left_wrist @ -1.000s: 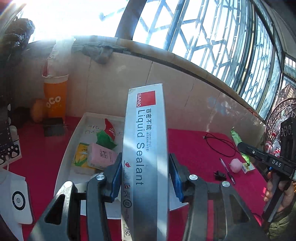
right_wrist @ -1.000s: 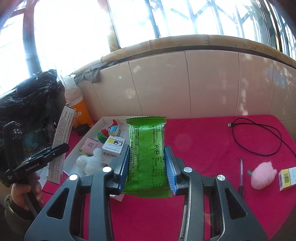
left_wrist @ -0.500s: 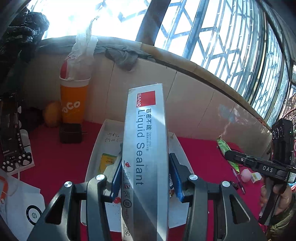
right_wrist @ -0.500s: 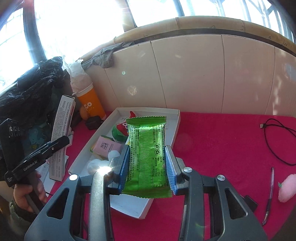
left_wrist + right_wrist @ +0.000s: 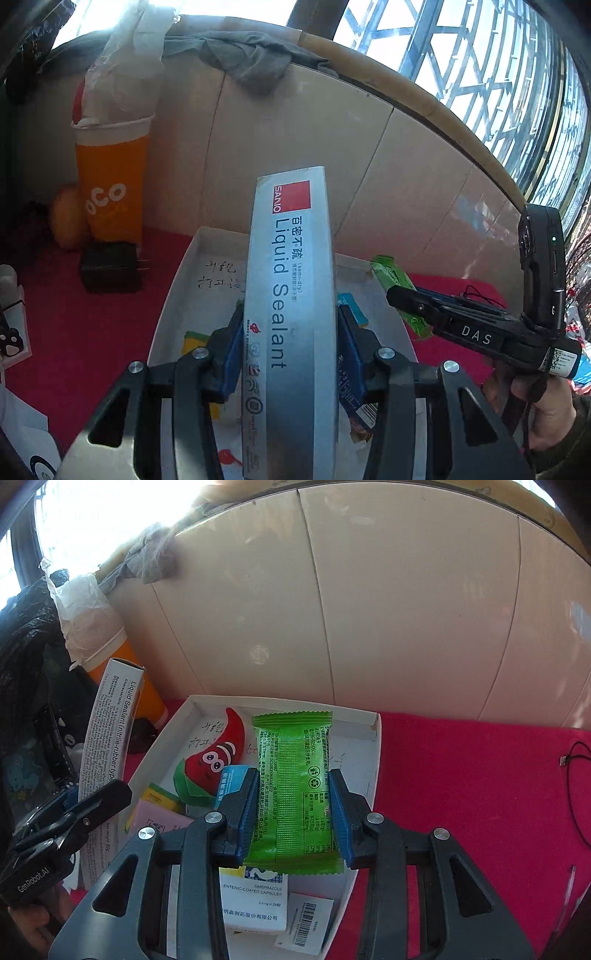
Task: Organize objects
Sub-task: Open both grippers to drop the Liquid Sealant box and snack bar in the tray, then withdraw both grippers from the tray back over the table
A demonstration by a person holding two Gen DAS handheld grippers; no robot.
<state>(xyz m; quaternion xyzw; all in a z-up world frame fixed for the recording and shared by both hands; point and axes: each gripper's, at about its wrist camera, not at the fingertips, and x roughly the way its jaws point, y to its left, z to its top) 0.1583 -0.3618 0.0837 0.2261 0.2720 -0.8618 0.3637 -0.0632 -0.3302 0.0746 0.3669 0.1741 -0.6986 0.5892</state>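
My left gripper [image 5: 288, 354] is shut on a long grey Liquid Sealant box [image 5: 291, 295], held upright over the white tray [image 5: 173, 306]. My right gripper [image 5: 293, 812] is shut on a green snack packet [image 5: 295, 775], which hangs above the same white tray [image 5: 373, 760]. The tray holds a red watermelon plush [image 5: 212, 760], a pink box [image 5: 155, 818], a yellow packet [image 5: 160, 797] and a white capsule box [image 5: 255, 901]. In the left wrist view the right gripper [image 5: 410, 299] hangs at the tray's right with the green packet [image 5: 395, 277]. The sealant box [image 5: 110, 746] shows left of the tray in the right wrist view.
An orange cup [image 5: 110, 184], an orange fruit [image 5: 66, 225] and a black charger [image 5: 110, 267] stand on the red cloth left of the tray. A beige tiled wall [image 5: 369, 609] rises behind it. A black cable [image 5: 576, 775] and a pen [image 5: 567, 897] lie to the right.
Both grippers have moved toward the tray with their loads still held. The right gripper and green packet came in over the tray; the cable and pink fluff slid out to the right.
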